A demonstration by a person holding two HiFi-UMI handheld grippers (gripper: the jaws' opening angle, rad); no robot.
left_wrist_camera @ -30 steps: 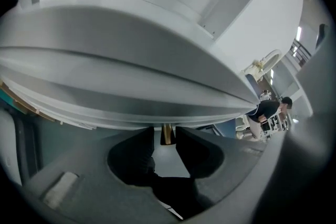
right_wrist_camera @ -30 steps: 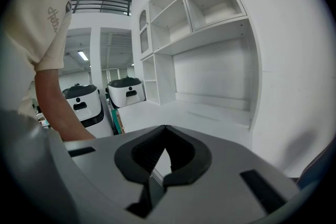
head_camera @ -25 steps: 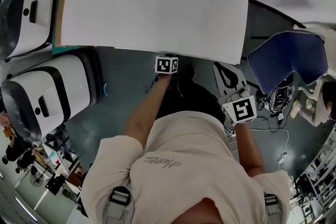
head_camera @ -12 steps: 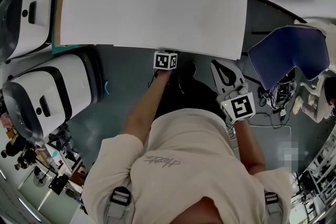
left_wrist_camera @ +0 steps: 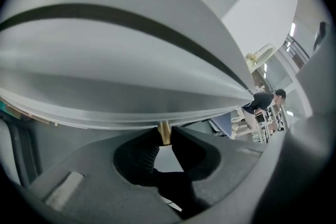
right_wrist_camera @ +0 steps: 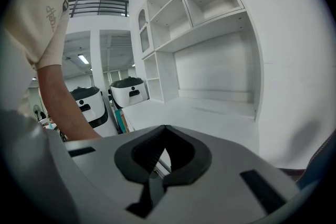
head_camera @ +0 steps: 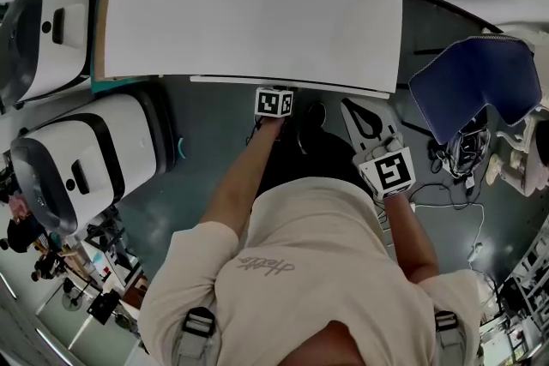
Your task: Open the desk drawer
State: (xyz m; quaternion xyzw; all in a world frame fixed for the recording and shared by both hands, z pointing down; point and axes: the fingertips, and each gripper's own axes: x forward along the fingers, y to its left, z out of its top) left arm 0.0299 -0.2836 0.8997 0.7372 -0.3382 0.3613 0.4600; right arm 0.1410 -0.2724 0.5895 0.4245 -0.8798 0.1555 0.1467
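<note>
Bench (head_camera: 257,13): white, above both sets of jaws.
Desk drawer (left_wrist_camera: 131,94): front face directly ahead of left gripper (left_wrist_camera: 164,140).
Right gripper (right_wrist_camera: 165,129): jaws together, empty, clear of drawer.
Brass knob (left_wrist_camera: 164,131): between left jaws, which are closing, pads against it.

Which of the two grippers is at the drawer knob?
The left gripper: its jaws are closing on the small brass knob at the white desk's front. The right gripper is held off to the side, with nothing between its jaws.
</note>
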